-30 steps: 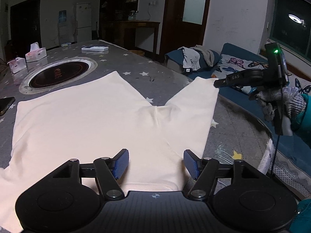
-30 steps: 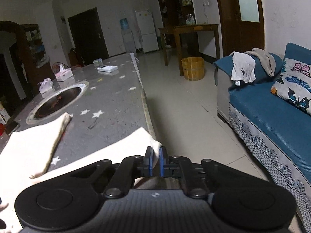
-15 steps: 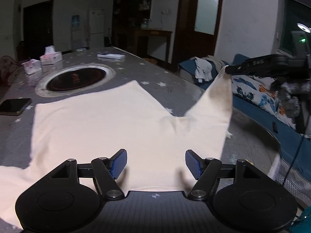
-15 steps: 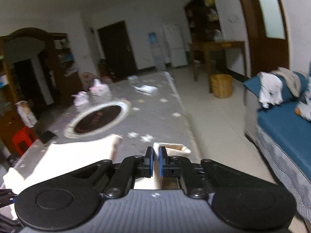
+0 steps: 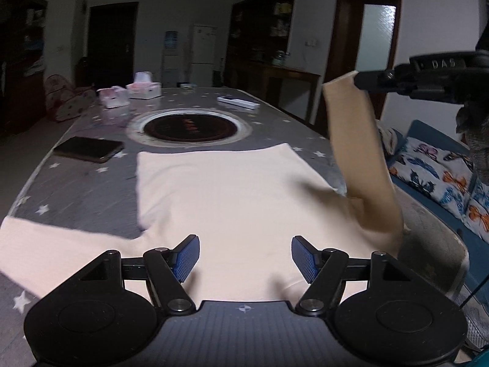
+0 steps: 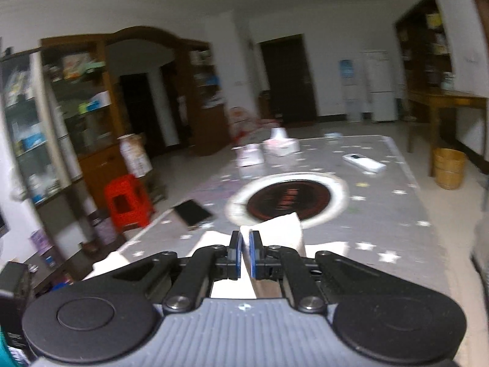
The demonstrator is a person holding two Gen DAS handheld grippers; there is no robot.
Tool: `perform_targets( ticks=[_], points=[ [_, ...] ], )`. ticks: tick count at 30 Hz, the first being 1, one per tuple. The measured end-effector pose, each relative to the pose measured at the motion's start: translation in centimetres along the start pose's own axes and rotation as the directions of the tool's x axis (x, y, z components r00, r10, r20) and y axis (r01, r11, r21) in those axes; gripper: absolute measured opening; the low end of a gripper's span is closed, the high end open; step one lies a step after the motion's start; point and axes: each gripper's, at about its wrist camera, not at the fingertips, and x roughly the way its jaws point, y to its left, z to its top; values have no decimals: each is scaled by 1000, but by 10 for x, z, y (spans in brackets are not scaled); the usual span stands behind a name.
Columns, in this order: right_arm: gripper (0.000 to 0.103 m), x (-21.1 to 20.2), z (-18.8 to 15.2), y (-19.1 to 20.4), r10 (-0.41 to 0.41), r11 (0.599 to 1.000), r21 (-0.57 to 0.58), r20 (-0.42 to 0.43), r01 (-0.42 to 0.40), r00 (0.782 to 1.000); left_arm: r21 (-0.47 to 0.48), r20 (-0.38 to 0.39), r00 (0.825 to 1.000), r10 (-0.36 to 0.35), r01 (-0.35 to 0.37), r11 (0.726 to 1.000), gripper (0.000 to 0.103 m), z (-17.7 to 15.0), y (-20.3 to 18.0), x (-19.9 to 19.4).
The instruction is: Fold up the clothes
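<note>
While the cream shirt [image 5: 232, 202] lies spread on the starred table [image 5: 76, 189], the right gripper [image 6: 245, 255] is pinched tight on one sleeve [image 5: 360, 153], lifted clear. The left gripper [image 5: 244, 258] hangs above the shirt, jaws apart, seemingly touching nothing.

Dim indoor light, fisheye bending at edges, right wrist view motion-blurred

Quick count: one cream garment [image 5: 244, 202], two grippers, the left gripper [image 5: 245, 258] and the right gripper [image 6: 245, 255], two tissue boxes [image 5: 143, 89], one phone [image 5: 88, 149], one remote [image 5: 238, 102], one round hotplate [image 5: 190, 127], one red stool [image 6: 128, 203], one wooden bucket [image 6: 448, 168].
</note>
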Motion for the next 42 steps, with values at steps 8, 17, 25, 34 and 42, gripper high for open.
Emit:
perform_targets(
  ticks=[8,17,25,34,42],
  points=[
    [5,60,-21,68,151,984,-78,-142,-163,978,-61,0,999,43,-43,997,70,-15,23,-16],
    [10,74,-40,93,190,968,-117,-224,-220,956,-93,-1,998,67,-66,993,70,-21,35,-23],
    [17,49,-61,49,37,978,-187,-286,-94,957,-83,23,999,36,-34,996,68,-14,30,-18],
    [17,37,-102,1,-71,989,-149,-363,18,929,-51,10,999,-34,34,998,53,-8,15,4],
    [18,40,-95,-11,-100,989,-135,-324,58,941,-53,-15,999,-47,46,998,53,-4,12,20]
  ],
)
